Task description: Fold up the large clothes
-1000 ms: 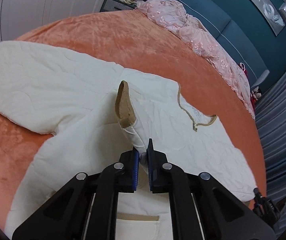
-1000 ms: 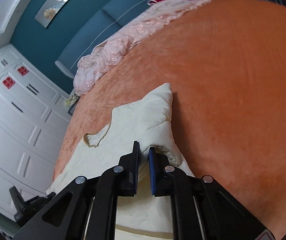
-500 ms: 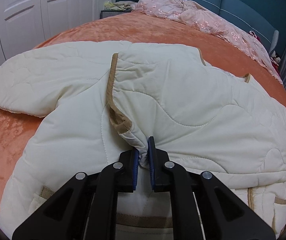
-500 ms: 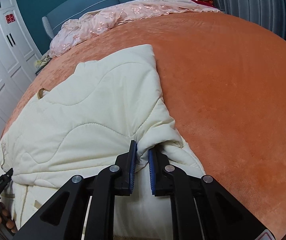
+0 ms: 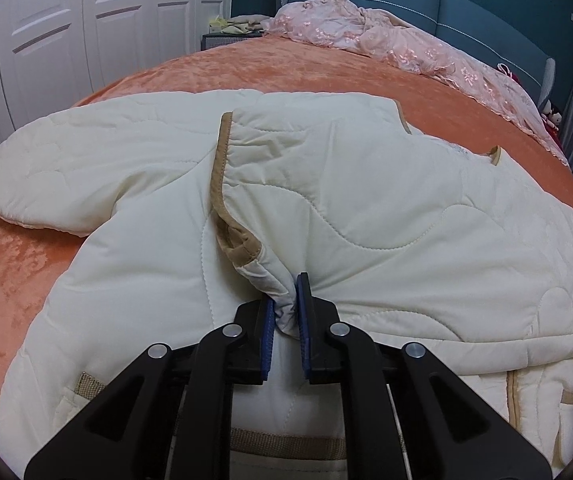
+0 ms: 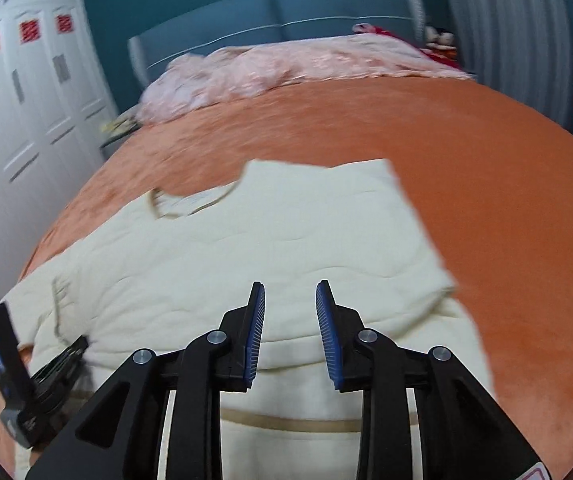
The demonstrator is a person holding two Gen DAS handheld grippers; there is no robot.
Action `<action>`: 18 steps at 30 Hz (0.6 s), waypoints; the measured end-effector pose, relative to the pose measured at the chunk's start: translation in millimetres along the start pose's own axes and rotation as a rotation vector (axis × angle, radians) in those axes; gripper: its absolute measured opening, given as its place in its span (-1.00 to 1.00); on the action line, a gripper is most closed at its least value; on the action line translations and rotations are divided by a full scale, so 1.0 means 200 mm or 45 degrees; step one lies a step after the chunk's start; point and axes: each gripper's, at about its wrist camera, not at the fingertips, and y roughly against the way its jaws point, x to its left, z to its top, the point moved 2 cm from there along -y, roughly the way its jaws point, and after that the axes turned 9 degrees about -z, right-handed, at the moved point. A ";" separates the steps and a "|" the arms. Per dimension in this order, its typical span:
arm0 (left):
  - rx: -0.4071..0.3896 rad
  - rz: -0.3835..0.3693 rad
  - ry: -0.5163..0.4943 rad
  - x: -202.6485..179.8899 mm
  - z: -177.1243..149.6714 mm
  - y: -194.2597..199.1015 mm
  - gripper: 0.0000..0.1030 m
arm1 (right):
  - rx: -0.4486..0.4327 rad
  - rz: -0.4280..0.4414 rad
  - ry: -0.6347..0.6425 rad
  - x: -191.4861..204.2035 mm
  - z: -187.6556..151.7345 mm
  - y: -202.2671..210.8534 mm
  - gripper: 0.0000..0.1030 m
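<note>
— Where does the garment lie?
— The cream quilted jacket (image 5: 366, 216) is spread on the orange bedspread (image 5: 278, 68), one sleeve (image 5: 326, 168) folded across its body, tan cuff (image 5: 222, 184) turned leftward.

— State of the left gripper (image 5: 285, 312)?
— Its blue pads (image 5: 301, 312) are pressed together on a bunched fold of that sleeve near the cuff.

— And the right gripper (image 6: 289, 320)?
— Spread wide, holding nothing, above the jacket (image 6: 246, 248); that view is blurred. A pink lace cover (image 6: 286, 64) lies at the far end by the headboard.
</note>
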 end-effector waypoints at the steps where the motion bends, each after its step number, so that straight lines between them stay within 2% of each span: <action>1: -0.001 -0.005 0.004 0.00 0.00 0.00 -0.82 | 0.015 0.044 0.058 0.11 -0.01 -0.03 -0.47; 5: -0.005 -0.018 0.013 0.00 0.00 0.01 -0.82 | 0.134 0.132 0.214 0.41 -0.09 -0.19 -0.47; 7: -0.009 -0.028 0.020 0.00 0.00 0.00 -0.82 | 0.180 0.121 0.244 0.47 -0.19 -0.25 -0.46; 10: -0.018 -0.047 0.035 0.02 -0.01 0.00 -0.82 | 0.100 0.058 0.309 0.49 -0.27 -0.27 -0.46; 15: -0.024 -0.062 0.050 0.03 0.00 0.00 -0.81 | 0.036 0.035 0.334 0.49 -0.32 -0.26 -0.46; 18: -0.012 -0.153 0.154 0.10 0.02 0.04 -0.71 | 0.017 0.035 0.338 0.51 -0.33 -0.27 -0.47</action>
